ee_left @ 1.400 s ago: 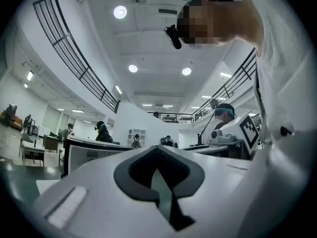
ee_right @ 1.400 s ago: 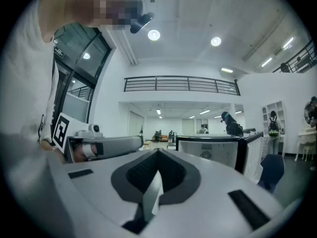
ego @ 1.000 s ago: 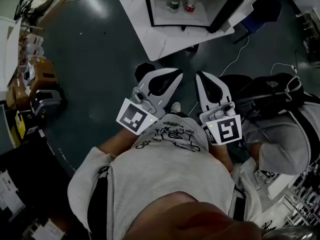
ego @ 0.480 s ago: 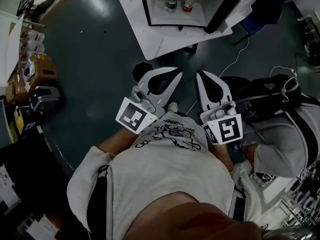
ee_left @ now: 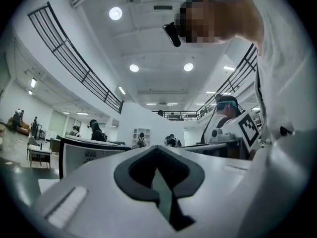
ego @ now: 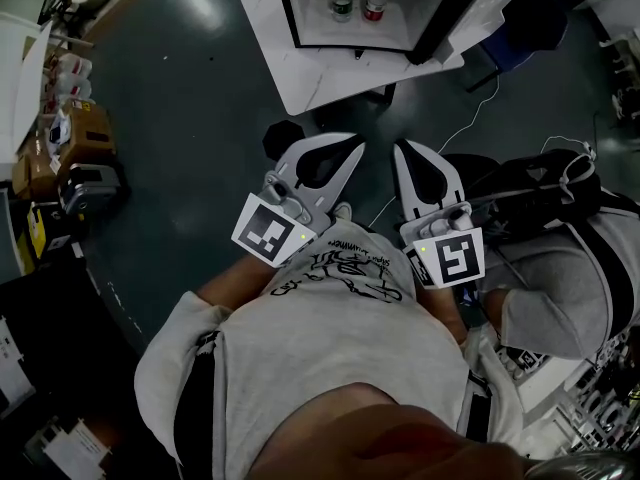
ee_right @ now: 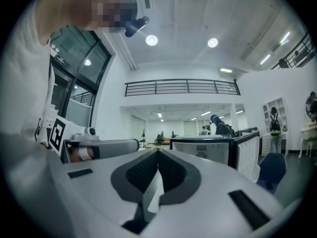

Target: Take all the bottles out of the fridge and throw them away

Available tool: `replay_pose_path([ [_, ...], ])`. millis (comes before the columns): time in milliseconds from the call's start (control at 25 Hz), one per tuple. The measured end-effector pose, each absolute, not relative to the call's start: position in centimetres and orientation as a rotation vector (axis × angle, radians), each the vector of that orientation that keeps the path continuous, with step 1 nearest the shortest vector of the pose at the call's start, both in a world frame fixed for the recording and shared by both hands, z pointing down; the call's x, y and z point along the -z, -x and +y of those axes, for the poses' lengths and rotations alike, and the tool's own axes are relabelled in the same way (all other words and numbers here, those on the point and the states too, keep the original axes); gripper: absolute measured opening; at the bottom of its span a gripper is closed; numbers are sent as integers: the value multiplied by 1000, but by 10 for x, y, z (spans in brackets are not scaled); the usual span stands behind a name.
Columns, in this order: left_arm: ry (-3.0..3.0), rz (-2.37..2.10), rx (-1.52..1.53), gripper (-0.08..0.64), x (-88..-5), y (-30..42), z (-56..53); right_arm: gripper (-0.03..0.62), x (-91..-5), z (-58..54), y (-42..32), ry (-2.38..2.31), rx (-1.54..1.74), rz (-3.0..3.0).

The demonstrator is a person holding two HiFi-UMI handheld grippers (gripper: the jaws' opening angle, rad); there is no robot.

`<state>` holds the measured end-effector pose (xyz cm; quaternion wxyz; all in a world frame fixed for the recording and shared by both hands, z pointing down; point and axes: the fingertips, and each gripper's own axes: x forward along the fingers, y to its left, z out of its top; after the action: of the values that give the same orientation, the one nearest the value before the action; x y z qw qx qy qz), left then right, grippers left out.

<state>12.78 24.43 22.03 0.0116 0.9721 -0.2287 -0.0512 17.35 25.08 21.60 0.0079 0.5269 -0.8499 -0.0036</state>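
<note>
A small black-framed fridge (ego: 300,13) stands open on a white table (ego: 300,73) at the top of the head view. Two bottles stand inside it, one with a dark label (ego: 342,2) and one with a red label (ego: 374,5). My left gripper (ego: 357,145) and right gripper (ego: 399,149) are held side by side in front of my chest, pointing level toward the fridge and well short of the table. Both are shut with nothing between the jaws. The left gripper view shows closed jaws (ee_left: 156,150), and so does the right gripper view (ee_right: 158,151).
Dark floor lies between me and the table. Cardboard boxes and clutter (ego: 70,153) line the left side. A black bag (ego: 540,183) and a white cable (ego: 470,118) lie at the right. A person in grey (ego: 565,283) stands close on my right.
The fridge, the table and the boxes on the left have slid slightly up the head view. Both grippers keep the same pose in front of my chest and stay shut.
</note>
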Motion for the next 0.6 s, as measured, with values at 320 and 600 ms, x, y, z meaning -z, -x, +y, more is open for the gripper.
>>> replay_pose_path([
  [320, -3006, -755, 134, 8, -225, -129, 234, 6, -220, 240, -178, -1638, -15, -2664],
  [600, -2997, -757, 131, 8, -227, -128, 208, 6, -220, 212, -178, -1642, -21, -2659],
])
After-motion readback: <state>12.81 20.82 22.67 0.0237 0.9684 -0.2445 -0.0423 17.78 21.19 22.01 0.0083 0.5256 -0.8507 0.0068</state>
